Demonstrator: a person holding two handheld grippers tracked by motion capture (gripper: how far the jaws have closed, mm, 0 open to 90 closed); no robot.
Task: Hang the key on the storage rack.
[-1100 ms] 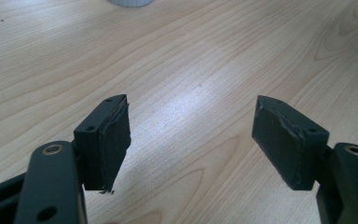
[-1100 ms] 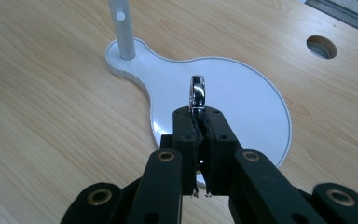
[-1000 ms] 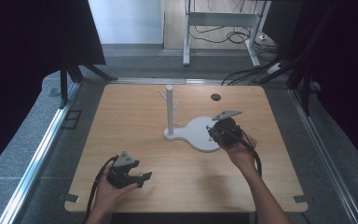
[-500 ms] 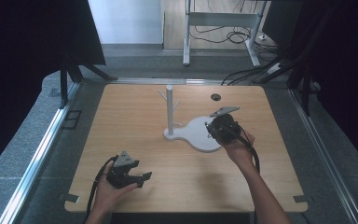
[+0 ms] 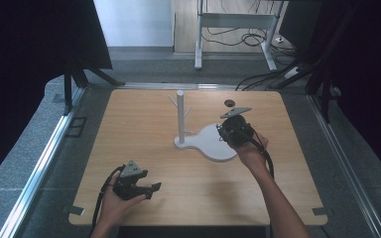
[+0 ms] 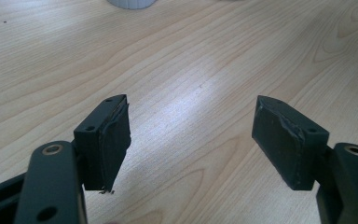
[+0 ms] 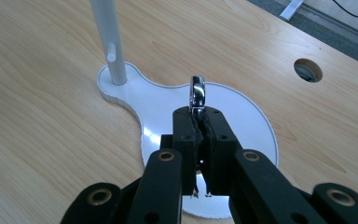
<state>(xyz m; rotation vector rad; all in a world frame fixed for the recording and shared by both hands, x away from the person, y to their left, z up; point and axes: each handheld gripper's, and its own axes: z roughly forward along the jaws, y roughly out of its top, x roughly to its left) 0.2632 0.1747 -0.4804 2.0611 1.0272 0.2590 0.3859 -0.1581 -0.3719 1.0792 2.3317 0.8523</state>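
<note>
While the right tool (image 7: 196, 122) stays clenched on a shiny metal ring (image 7: 197, 93) | ring: above the white stand's base (image 7: 158, 105), beside its post (image 7: 107, 39) | left tool (image 6: 191, 140): released, over bare surface (image 6: 205, 56), well apart from the stand

The left forearm comes in from the bottom edge of the high view, its hand wrapped around the left hand-held gripper (image 5: 149, 189), which sits low and points toward the right of that view. Its jaws stand wide apart with nothing between the pads (image 6: 114, 140). The right forearm reaches farther forward and angles inward, the wrist bent over the right hand-held gripper (image 7: 198, 112), which tilts downward. Its jaws are pressed together, pinching a small shiny metal ring (image 7: 196, 93) that sticks up past the tips.
</note>
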